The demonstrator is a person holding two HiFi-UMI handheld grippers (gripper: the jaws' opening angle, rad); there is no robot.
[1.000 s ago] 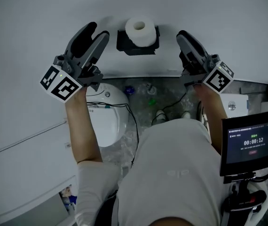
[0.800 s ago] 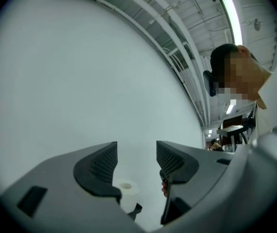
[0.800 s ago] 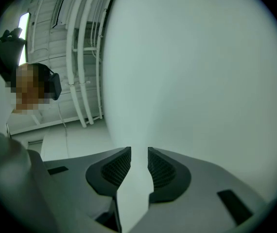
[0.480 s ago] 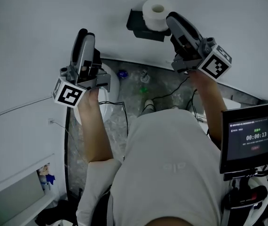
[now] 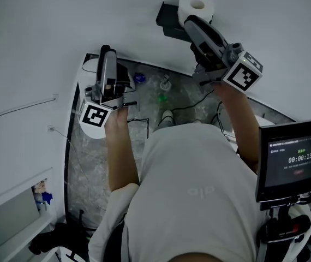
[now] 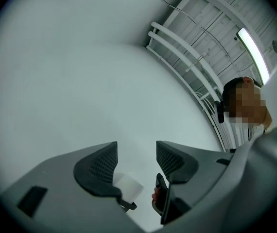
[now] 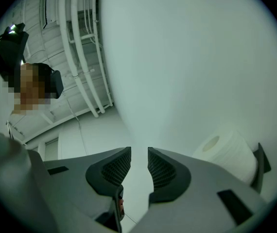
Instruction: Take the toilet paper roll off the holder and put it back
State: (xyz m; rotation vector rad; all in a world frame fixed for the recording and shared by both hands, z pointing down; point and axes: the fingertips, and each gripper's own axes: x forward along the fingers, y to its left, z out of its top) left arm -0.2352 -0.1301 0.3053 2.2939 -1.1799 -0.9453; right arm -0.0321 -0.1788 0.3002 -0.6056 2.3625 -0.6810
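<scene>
The white toilet paper roll (image 5: 197, 6) sits upright on a black wall holder (image 5: 168, 17) at the top of the head view. My right gripper (image 5: 190, 22) reaches up right beside the roll; its tips overlap the roll's lower left edge. In the right gripper view its jaws (image 7: 139, 160) stand a narrow gap apart with nothing between them, and the roll (image 7: 228, 154) and holder (image 7: 260, 166) lie off to the right. My left gripper (image 5: 107, 51) hangs lower left, away from the roll, its jaws (image 6: 136, 154) open on bare wall.
A white toilet (image 5: 88, 131) stands below the left gripper on the marbled floor (image 5: 161, 100), where cables and small objects lie. A monitor (image 5: 292, 165) on a stand sits at the lower right. White walls meet in a corner near the holder.
The right gripper has closed in on the roll from the right side to just below left of it. The left gripper has dropped away to the lower left. The head view has swung.
</scene>
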